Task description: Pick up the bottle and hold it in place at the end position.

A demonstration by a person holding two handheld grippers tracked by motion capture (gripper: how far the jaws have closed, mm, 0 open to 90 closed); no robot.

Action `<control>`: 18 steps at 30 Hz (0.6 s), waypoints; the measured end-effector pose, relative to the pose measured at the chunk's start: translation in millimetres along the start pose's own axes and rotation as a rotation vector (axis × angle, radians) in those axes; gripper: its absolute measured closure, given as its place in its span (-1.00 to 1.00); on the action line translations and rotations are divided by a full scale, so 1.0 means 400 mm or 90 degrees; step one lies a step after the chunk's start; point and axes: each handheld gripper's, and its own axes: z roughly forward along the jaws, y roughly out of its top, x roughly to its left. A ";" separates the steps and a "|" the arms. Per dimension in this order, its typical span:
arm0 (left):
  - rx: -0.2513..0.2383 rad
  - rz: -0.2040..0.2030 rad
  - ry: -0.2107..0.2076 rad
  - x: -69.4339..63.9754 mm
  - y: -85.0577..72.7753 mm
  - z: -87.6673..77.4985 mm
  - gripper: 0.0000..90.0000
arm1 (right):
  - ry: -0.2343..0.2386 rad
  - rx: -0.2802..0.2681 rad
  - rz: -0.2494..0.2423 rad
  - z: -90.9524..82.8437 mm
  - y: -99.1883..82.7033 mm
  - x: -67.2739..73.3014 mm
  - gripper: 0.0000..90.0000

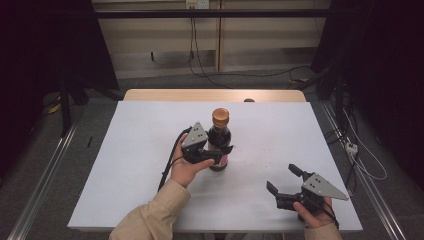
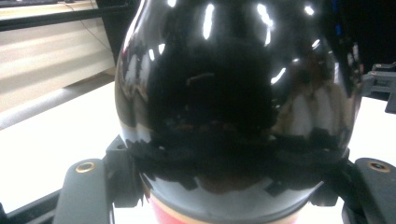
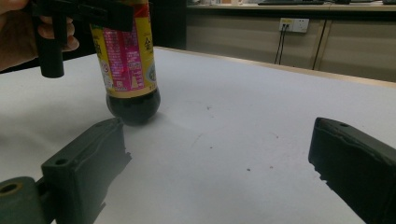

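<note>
Left tongs (image 1: pixel 220 151) clamped around dark bottle (image 1: pixel 219 137), seemingly upright.

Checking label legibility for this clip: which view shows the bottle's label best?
The right gripper view: the yellow and pink label faces it, with the print visible. The high view shows a small pink strip beside the left gripper. The left gripper view shows the dark bottle with a red edge below.

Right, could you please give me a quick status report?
Left hand-held gripper shut on dark bottle, upright. Right hand-held gripper open, apart. Nothing in the way.
</note>
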 end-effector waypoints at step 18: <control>0.012 -0.002 0.017 0.057 0.001 0.034 -0.32 | -0.003 0.000 0.001 -0.002 -0.002 -0.004 -0.93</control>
